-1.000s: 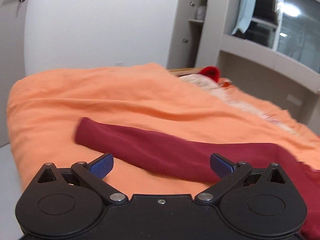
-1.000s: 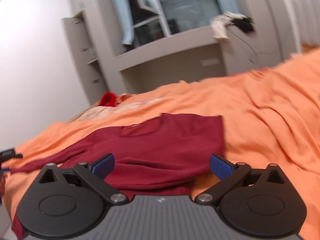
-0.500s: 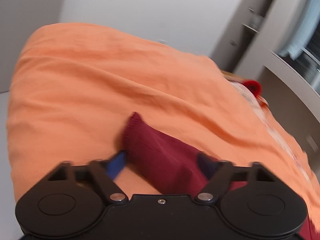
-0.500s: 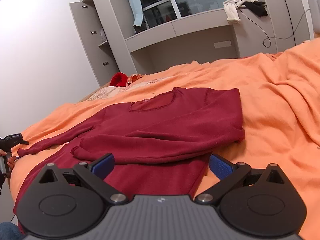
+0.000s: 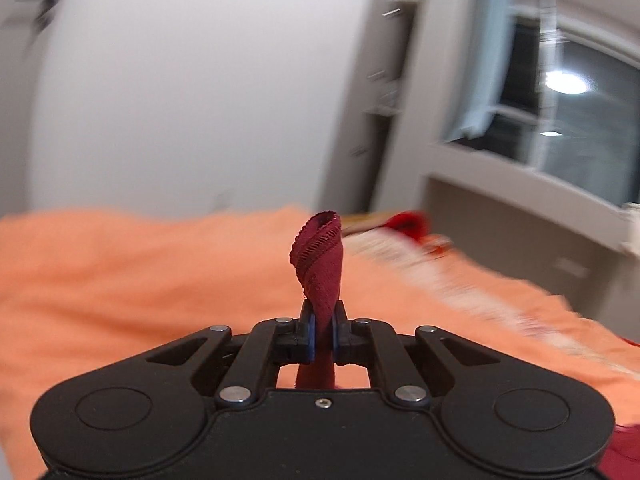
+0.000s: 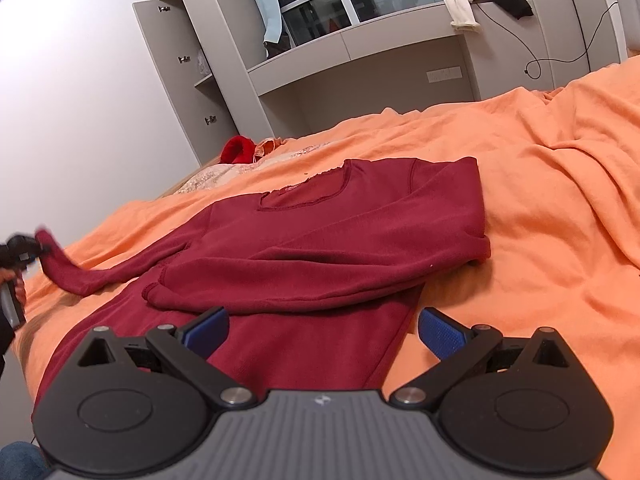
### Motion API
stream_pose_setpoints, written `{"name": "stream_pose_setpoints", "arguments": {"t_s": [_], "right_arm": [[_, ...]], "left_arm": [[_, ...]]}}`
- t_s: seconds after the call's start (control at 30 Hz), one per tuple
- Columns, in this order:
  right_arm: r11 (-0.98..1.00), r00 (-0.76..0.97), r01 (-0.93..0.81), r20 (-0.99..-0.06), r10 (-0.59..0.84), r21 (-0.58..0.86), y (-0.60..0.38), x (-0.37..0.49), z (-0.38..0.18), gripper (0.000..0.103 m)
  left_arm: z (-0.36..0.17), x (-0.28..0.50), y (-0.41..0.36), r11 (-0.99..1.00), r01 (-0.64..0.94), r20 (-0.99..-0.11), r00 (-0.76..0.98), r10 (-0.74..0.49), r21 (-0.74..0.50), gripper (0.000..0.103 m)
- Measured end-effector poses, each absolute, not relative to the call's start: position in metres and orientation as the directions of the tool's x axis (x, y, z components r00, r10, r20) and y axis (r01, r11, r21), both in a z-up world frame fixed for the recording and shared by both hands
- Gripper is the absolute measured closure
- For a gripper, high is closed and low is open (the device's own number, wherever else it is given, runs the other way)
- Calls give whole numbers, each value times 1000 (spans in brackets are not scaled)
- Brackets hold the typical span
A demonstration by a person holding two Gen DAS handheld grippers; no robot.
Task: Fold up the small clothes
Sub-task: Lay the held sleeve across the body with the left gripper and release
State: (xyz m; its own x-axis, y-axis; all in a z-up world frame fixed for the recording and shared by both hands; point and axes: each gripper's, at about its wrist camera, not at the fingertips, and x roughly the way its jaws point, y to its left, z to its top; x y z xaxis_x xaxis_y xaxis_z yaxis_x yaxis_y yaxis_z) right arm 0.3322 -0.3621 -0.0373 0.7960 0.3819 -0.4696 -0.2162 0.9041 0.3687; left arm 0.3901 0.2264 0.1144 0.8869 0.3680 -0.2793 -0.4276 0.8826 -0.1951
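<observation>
A dark red long-sleeved top (image 6: 320, 240) lies on the orange bedspread (image 6: 540, 240), its right sleeve folded across the body. My left gripper (image 5: 323, 334) is shut on the cuff of the other sleeve (image 5: 320, 256), which sticks up between the blue pads. In the right wrist view that gripper (image 6: 20, 252) holds the sleeve end (image 6: 60, 264) lifted at the far left. My right gripper (image 6: 322, 330) is open and empty, just above the top's lower hem.
A red item (image 6: 239, 149) and pale patterned cloth (image 6: 208, 178) lie at the far side of the bed. Grey cupboards and a window ledge (image 6: 360, 40) with clothes (image 6: 464, 4) stand behind. The bed's left edge is near the left gripper.
My left gripper closed on the sleeve cuff and lifted it off the bed. My right gripper stayed open and moved slightly closer over the top.
</observation>
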Motion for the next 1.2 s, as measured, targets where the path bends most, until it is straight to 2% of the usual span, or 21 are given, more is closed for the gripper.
{"name": "stream_pose_setpoints", "arguments": {"t_s": [0.1, 0.27, 0.57, 0.7, 0.83, 1.03, 1.2], "right_arm": [[904, 798, -219, -465, 383, 368, -362, 330, -36, 0], [904, 811, -222, -445, 379, 367, -367, 323, -30, 0], [910, 842, -182, -418, 340, 373, -386, 313, -24, 0], [914, 856, -148, -414, 310, 379, -395, 310, -23, 0], [916, 867, -118, -411, 283, 383, -401, 310, -21, 0], [921, 872, -97, -414, 262, 377, -404, 312, -23, 0], [926, 865, -86, -433, 252, 366, -400, 317, -27, 0]], "left_arm": [[144, 387, 180, 945, -304, -216, 937, 273, -125, 96], [168, 381, 101, 992, -127, -170, 978, 123, -16, 96], [145, 366, -33, 986, 168, -175, 971, -161, 21, 96], [108, 357, -80, 963, 269, -204, 944, -260, 15, 96], [61, 348, -111, 934, 357, -279, 899, -338, 19, 96], [-5, 325, -126, 905, 425, -381, 842, -383, 30, 93], [-20, 329, -123, 890, 456, -445, 798, -406, 7, 85]]}}
